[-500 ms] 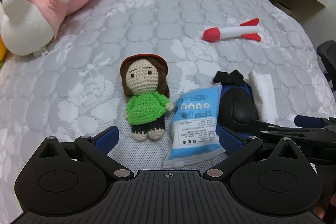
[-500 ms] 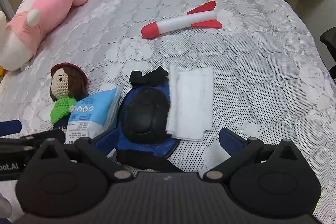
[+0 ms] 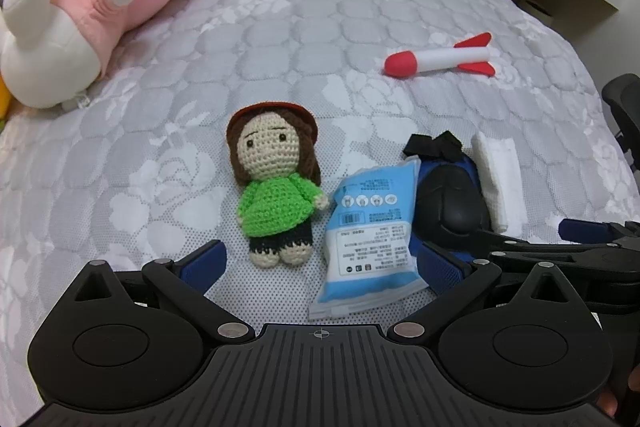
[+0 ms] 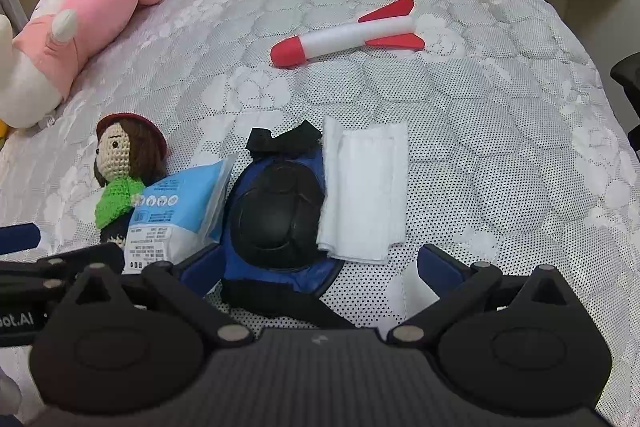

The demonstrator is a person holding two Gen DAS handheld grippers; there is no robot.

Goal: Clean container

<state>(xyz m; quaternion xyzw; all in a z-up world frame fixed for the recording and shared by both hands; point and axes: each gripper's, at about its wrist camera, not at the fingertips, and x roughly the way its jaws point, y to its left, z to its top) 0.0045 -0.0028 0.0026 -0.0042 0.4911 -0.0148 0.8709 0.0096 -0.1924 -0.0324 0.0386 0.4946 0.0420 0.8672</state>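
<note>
Fingers of left gripper (image 3: pixel 320 263) and right gripper (image 4: pixel 320 263) spread wide, released, grasping nothing. Black-and-blue knee pad (image 4: pixel 276 215) lies on bed (image 4: pixel 480 107), white cloth (image 4: pixel 364 195) touching at 3 o'clock, blue packet (image 4: pixel 176 211) at 9 o'clock.

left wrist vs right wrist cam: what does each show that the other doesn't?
Only the left wrist view: the crochet doll's whole body, feet included.

Only the right wrist view: the white cloth fully spread, and the knee pad's lower strap.

Both: blue wipes packet, toy rocket, pink plush, quilted mattress; both grippers open, empty.
</note>
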